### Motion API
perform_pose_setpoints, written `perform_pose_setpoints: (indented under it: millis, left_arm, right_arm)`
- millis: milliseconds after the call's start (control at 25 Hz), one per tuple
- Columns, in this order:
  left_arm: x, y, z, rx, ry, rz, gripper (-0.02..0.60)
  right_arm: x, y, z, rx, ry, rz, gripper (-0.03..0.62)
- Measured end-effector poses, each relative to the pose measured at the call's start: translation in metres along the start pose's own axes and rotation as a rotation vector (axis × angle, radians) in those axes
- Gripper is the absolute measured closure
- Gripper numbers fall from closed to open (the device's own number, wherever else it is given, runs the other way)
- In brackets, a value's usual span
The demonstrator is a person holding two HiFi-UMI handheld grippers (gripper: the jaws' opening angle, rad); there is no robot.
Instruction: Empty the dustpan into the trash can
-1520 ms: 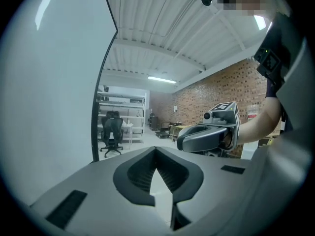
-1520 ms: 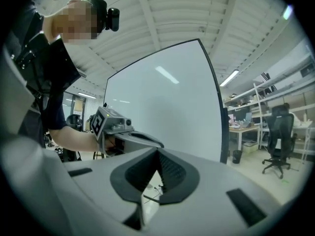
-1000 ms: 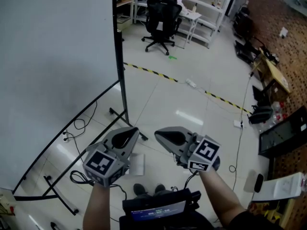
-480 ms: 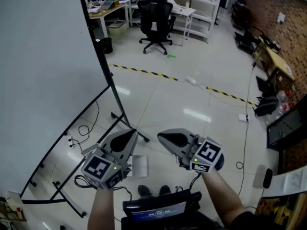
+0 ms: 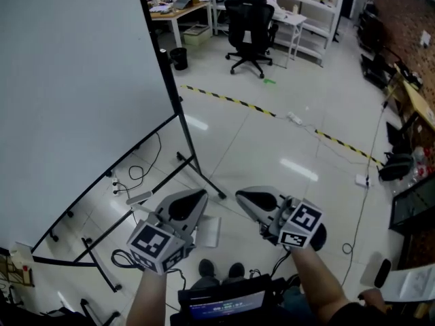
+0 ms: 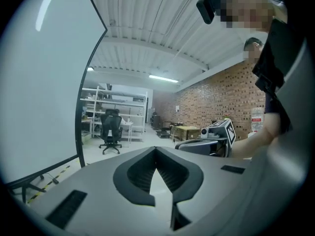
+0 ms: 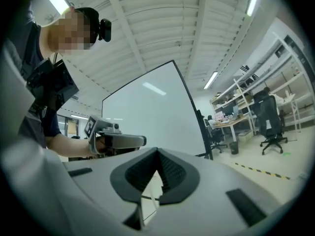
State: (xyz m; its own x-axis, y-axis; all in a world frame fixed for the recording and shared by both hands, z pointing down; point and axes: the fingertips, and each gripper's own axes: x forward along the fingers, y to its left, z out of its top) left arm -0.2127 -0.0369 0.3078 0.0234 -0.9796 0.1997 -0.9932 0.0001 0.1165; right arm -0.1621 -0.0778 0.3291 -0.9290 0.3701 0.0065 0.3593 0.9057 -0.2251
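Note:
No dustpan shows in any view. A small dark bin [image 5: 179, 58] stands far off beside a desk. My left gripper [image 5: 198, 196] and right gripper [image 5: 242, 197] are held side by side above the floor, roughly level, pointing ahead. Both are shut with nothing between the jaws. In the left gripper view the closed left gripper [image 6: 156, 149] points at the open room, and the right gripper [image 6: 209, 139] shows to its right. In the right gripper view the closed right gripper [image 7: 157, 152] faces the whiteboard, and the left gripper [image 7: 118, 140] shows to its left.
A large whiteboard [image 5: 75, 80] on a black wheeled stand [image 5: 194, 172] fills the left. An office chair [image 5: 250, 29], desks and shelves stand at the far end. Yellow-black tape [image 5: 272, 111] crosses the floor. A white sheet [image 5: 209, 231] lies near the person's shoes [image 5: 217, 270]. Cables run on the right.
The head view has shifted across the room, so the whiteboard stand and chair sit elsewhere in the picture. Both grippers stay shut and side by side, now slightly lower in the picture.

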Motion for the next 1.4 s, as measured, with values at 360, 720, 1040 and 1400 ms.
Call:
perform_pose_setpoints:
  millis: [360, 720, 1040, 1400]
  left_arm:
    - [-0.021, 0.013, -0.005, 0.016, -0.013, 0.017, 0.581]
    - [-0.069, 0.035, -0.001, 0.079, -0.013, -0.057, 0.581]
    - [-0.116, 0.063, 0.007, 0.080, -0.065, -0.107, 0.581]
    - [-0.156, 0.067, 0.013, 0.061, -0.140, -0.107, 0.581]
  right_arm:
    - [0.018, 0.018, 0.000, -0.039, 0.034, -0.018, 0.585]
    - [0.059, 0.059, 0.001, -0.084, 0.034, -0.127, 0.585]
    - [0.103, 0.100, 0.004, -0.121, 0.038, -0.150, 0.585]
    - [0.105, 0.146, 0.006, -0.161, 0.053, -0.227, 0.585]
